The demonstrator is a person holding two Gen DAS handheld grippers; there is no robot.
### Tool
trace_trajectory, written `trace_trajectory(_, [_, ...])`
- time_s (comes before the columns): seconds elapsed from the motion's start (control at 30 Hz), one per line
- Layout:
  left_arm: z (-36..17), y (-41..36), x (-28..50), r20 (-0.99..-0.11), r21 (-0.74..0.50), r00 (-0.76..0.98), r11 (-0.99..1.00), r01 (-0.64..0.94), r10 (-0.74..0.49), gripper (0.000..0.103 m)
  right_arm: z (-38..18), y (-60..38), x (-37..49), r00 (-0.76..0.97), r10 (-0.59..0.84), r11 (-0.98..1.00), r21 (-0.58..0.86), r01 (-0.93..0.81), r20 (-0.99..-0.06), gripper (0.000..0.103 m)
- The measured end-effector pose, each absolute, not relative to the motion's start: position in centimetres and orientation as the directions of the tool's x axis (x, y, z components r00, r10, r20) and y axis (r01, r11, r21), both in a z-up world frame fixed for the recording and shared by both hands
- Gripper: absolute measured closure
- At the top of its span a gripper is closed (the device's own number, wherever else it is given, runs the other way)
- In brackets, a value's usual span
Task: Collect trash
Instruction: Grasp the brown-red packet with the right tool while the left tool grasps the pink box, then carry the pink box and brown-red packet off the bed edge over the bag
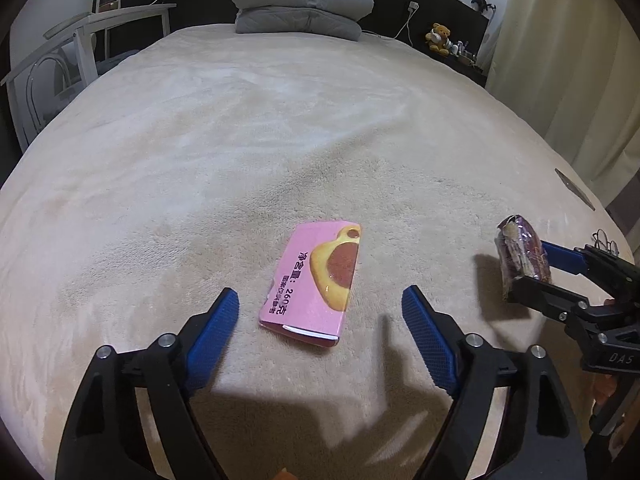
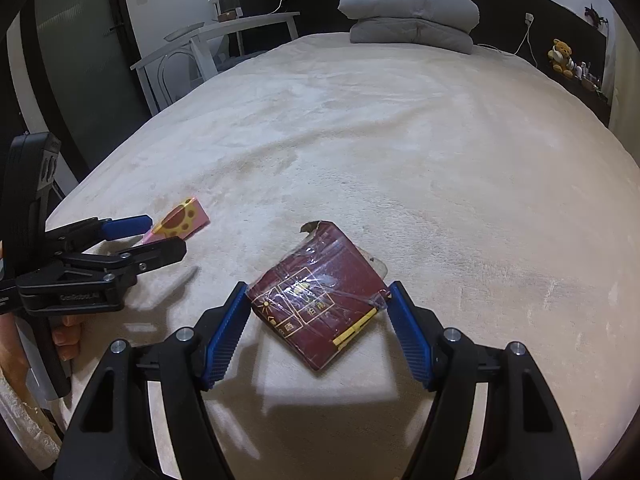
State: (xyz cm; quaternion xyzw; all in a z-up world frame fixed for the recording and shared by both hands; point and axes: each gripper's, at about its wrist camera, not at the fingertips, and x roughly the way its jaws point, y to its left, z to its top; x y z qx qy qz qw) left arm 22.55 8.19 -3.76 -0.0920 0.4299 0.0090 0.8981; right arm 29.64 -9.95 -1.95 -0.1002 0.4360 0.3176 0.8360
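Left wrist view: pink snack box [image 1: 316, 284] lying dead ahead between left gripper [image 1: 320, 304] spread jaws, long axis running away; right gripper [image 2: 316, 300] clamping maroon wrapped packet [image 2: 320, 300].

Our two handheld grippers: black frames, blue pads.
We see silver screws on each black linkage; ridged blue fingers [image 1: 216, 332]; white lettering on the right gripper [image 1: 524, 270] and left gripper [image 2: 158, 236]; bare skin at its handle.
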Motion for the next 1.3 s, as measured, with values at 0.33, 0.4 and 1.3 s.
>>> trace_trajectory(0.33, [-4.0,8.7,23.4,-0.778,-0.137,0.626,0.987,-0.084,-0.055,0.06,-1.7,-10.3,30.1,0.42,0.444,0.778,0.108,-0.619,-0.792,0.034])
trace_trajectory(0.4, [-3.8,8.9,23.3,-0.769,-0.155,0.636,0.985,-0.077,-0.071,0.061,-1.6,-10.4,30.0,0.422,0.444,0.778,0.106,-0.62,-0.79,0.034])
trace_trajectory(1.3, [1.1,2.9,15.5,-0.66,-0.144,0.741,0.989,0.038,-0.124,0.061,0.6,-14.4,24.3,0.47,0.471,0.791,0.121,-0.6,-0.746,0.034])
